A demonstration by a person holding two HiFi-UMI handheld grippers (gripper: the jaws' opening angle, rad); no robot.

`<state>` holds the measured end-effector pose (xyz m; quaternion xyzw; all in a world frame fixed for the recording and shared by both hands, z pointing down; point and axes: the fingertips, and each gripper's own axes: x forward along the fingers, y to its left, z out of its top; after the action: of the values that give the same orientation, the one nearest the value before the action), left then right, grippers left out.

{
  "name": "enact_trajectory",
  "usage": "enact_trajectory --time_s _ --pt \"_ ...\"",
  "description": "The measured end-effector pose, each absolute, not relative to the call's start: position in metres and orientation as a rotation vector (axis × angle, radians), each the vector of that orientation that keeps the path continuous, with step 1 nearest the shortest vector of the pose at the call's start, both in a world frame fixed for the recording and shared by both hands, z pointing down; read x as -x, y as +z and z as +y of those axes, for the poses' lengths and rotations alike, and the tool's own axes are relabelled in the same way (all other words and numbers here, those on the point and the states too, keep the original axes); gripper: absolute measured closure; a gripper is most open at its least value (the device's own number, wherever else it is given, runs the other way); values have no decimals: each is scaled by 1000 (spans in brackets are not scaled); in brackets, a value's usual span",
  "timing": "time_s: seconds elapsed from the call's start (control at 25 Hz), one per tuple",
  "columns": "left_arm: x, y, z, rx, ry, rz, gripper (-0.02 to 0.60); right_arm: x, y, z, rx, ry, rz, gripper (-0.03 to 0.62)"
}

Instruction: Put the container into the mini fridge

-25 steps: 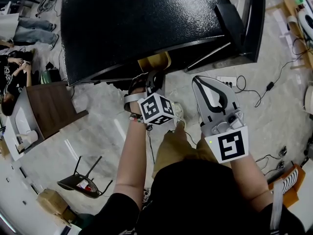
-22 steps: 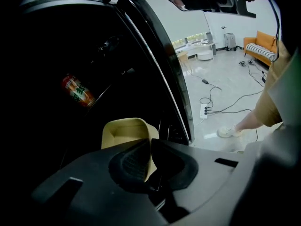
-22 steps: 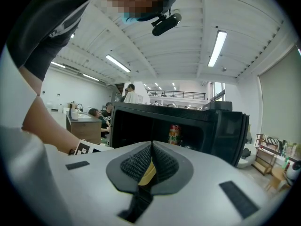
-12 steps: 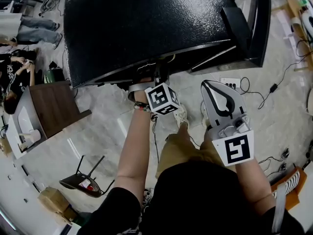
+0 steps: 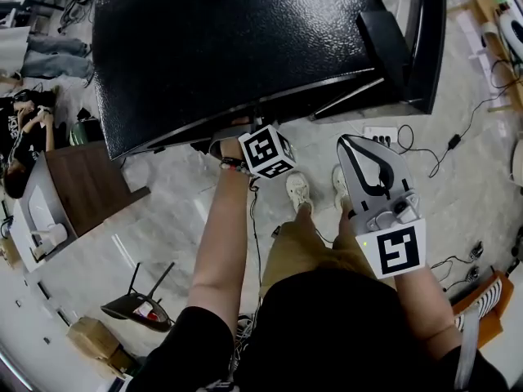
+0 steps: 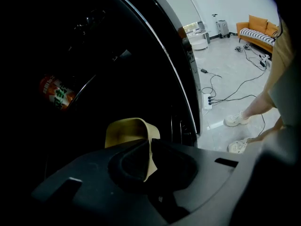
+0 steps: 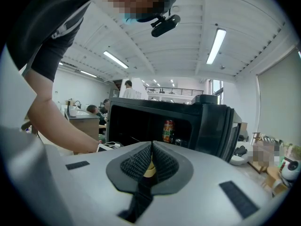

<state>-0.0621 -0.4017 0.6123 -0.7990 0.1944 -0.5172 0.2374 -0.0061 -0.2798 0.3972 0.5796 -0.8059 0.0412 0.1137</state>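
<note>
At the left edge of the head view we see a brown tabletop (image 5: 86,182) and, lower down, a black-legged chair (image 5: 135,300) on the pale floor (image 5: 172,219). Across the upper centre spreads the black mini fridge (image 5: 245,47), its door (image 5: 425,39) swung open at upper right. Our left hand-held gripper (image 6: 150,144), its marker cube (image 5: 265,152) just below the fridge's front edge, reaches in under that edge. Its own view shows the jaws pinching one wall of the tan container (image 6: 127,131). The container is at the fridge's mouth against the dark interior, with an orange can (image 6: 56,92) deeper in at upper left. Whether the container rests on a shelf we cannot tell. Right of centre, two white shoes (image 5: 298,190) stand on the floor. Further right, our right hand-held gripper (image 5: 351,145) hovers outside the fridge, jaws pressed together, and a white power strip (image 5: 380,135) lies just beyond its tip.
</note>
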Motion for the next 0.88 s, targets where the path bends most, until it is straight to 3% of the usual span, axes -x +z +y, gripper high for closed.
enact_trajectory --time_s 0.6,0.68,0.88 --pt "37 613 -416 2263 -1356 548 550 -11 403 -283 -1714 154 -2340 557" --pt "33 616 -416 2298 -1363 543 368 -11 404 -282 -1707 157 -2342 559" --pt "31 621 -412 2274 -1385 521 368 -17 406 -281 -1714 166 -2330 559"
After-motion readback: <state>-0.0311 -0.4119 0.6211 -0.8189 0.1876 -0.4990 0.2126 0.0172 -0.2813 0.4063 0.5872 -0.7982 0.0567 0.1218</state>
